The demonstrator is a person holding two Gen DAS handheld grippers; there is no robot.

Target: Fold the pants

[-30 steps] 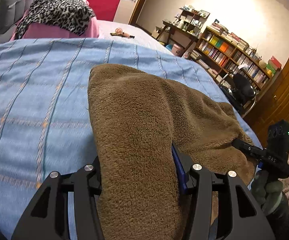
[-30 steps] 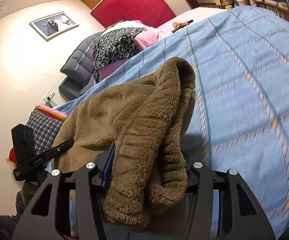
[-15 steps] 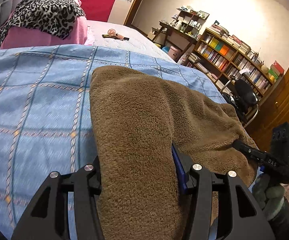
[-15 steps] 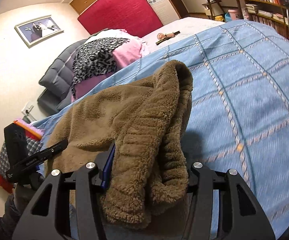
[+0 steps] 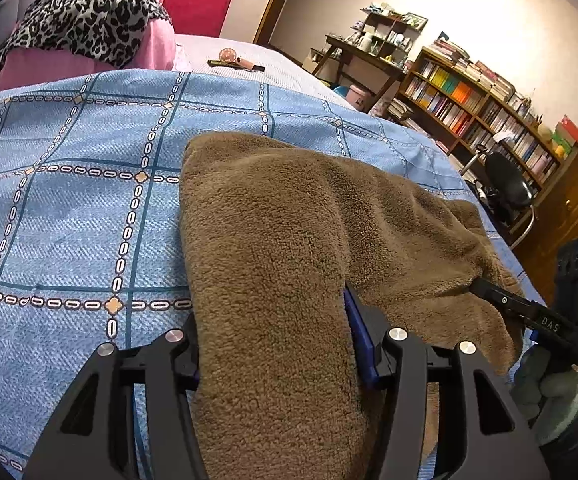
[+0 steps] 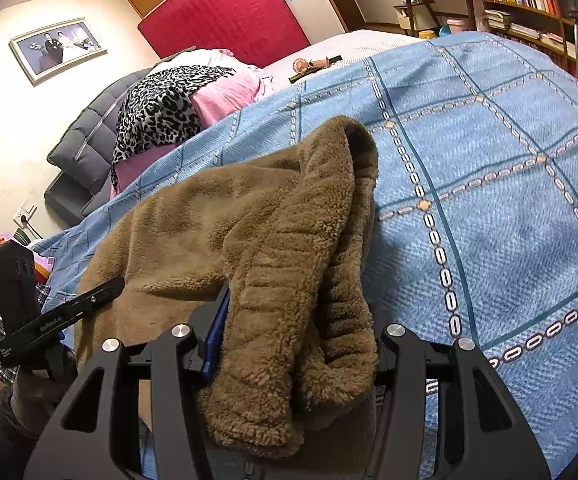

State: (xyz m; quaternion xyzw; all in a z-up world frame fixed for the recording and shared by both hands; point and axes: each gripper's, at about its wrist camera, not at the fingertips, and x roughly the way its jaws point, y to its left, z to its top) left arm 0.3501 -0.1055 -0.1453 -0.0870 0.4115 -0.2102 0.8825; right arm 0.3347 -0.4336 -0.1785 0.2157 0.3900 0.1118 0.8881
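Note:
The brown fleece pants (image 5: 289, 216) lie on the blue checked bedspread (image 5: 69, 208) and stretch between both grippers. My left gripper (image 5: 277, 344) is shut on one end of the pants; the fabric hides its fingertips. My right gripper (image 6: 293, 344) is shut on the ribbed waistband end of the pants (image 6: 297, 248), which bunches up between the jaws. In the left wrist view the right gripper (image 5: 529, 312) shows at the far right, clamped on the fabric. In the right wrist view the left gripper (image 6: 73, 308) shows at the far left.
A pile with a leopard-print cloth (image 5: 85, 16) on pink bedding sits at the head of the bed. A small round object and a dark stick (image 5: 233, 60) lie on the far sheet. Bookshelves (image 5: 489, 120) and an office chair (image 5: 509, 188) stand right of the bed.
Both grippers have moved up the bed towards the pillows with the pants in them. The brown fabric has been carried along over the bedspread.

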